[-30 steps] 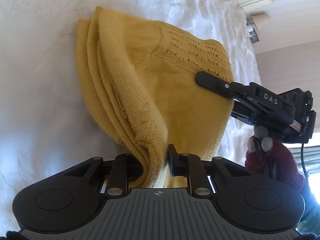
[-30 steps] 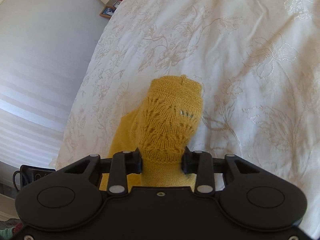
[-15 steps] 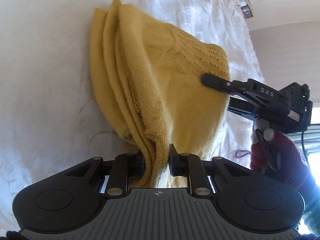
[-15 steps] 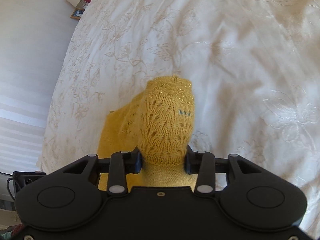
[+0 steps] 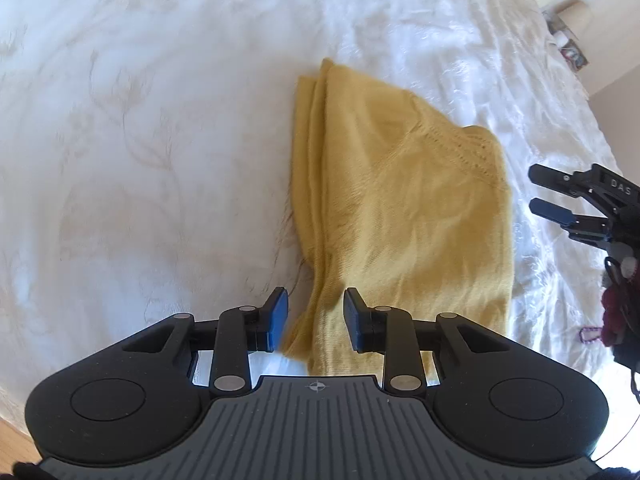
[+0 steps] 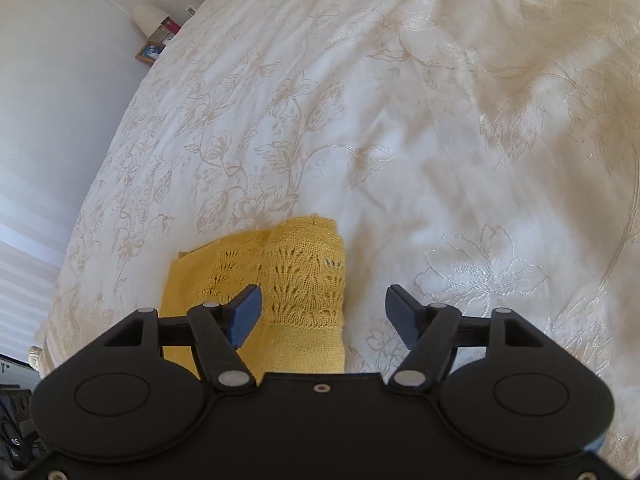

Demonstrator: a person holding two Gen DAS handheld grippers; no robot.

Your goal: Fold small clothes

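Note:
A folded yellow knit garment (image 5: pixel 400 208) lies flat on the white bedspread (image 5: pixel 140 140), its layered edges at the left and a lace-knit band at the far right. My left gripper (image 5: pixel 316 316) is open, its fingers either side of the garment's near corner, not pinching it. My right gripper (image 6: pixel 322 316) is open above the lace-knit end (image 6: pixel 296 280) of the garment. It also shows at the right edge of the left wrist view (image 5: pixel 560 196), open and clear of the cloth.
The embroidered white bedspread (image 6: pixel 400 120) fills both views. A bedside shelf with a lamp and a picture frame (image 6: pixel 150 51) stands beyond the bed's far corner. A hand in a dark red glove (image 5: pixel 616 304) holds the right gripper. Wooden floor (image 5: pixel 16 448) shows at the bottom left.
Both grippers have opened and let go of the yellow garment, which now lies flat on the bed. The right gripper has drawn back off the cloth to the right.

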